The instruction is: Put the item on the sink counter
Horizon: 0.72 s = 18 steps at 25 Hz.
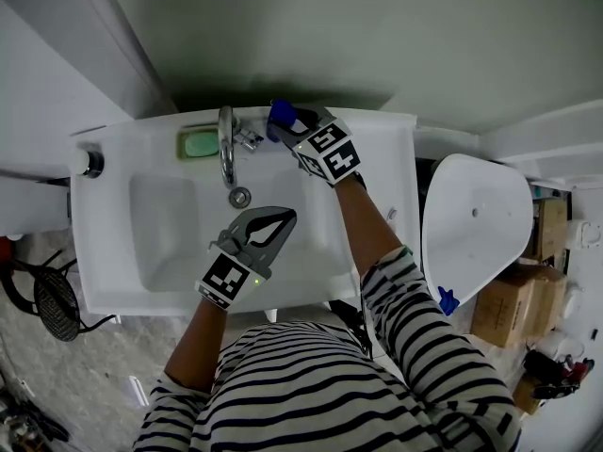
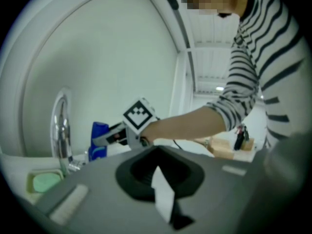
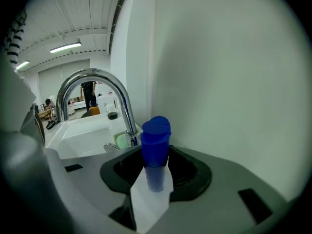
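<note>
While the right gripper [image 1: 294, 121] clamps its 2 jaws on the blue bottle [image 1: 279, 113], that bottle stands upright just right of the faucet [image 1: 226, 144], at the back of the sink counter [image 1: 377, 158] near the wall. Whether its base touches the counter cannot be told. Left of the faucet lies a green soap bar [image 1: 200, 144] in its dish. In front of the faucet, over the basin [image 1: 165, 215], the left gripper [image 1: 281, 219] hovers with its jaw tips drawn together on nothing, pointing toward the faucet's right side.
</note>
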Tool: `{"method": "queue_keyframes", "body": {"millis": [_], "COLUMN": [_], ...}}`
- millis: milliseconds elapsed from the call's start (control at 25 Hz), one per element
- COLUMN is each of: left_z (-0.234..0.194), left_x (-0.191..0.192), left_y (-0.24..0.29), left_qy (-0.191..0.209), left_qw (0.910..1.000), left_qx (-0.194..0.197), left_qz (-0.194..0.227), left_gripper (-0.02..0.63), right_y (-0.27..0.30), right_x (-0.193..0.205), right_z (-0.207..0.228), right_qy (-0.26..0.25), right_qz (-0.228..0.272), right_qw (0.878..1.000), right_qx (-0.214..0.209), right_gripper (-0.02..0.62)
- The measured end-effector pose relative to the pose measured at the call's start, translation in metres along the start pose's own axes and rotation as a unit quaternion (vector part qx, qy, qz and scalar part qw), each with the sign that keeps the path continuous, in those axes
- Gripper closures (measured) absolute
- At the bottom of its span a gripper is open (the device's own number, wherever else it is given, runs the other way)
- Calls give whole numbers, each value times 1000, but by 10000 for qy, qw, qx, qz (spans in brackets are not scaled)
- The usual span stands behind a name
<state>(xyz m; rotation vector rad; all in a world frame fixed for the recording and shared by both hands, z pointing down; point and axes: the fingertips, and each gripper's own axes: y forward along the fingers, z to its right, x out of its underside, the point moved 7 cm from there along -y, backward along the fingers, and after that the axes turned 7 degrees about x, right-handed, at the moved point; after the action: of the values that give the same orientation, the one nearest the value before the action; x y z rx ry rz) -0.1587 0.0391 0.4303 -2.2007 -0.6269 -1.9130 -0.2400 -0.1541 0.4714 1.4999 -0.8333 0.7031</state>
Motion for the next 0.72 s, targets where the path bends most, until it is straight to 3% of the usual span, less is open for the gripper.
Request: {"method": "queue_keyframes", "body": {"millis": [160,720], "left_z": [1,19], "left_x": [-1,-4], "left_y": [-2,1], "left_qy": [32,169], "left_qw": [10000,9994], "left_qx": [-9,252], "left_qz": [-10,-162], "left_gripper": [601,601], "right_y": [1,-63], "right_x": [0,-23], "right_z": [-4,9], "right_qy": [9,14], "right_qz": [-85,195], "right_qw": [9999,9991], "right_qx": [-79,382], "right_gripper": [371,350]}}
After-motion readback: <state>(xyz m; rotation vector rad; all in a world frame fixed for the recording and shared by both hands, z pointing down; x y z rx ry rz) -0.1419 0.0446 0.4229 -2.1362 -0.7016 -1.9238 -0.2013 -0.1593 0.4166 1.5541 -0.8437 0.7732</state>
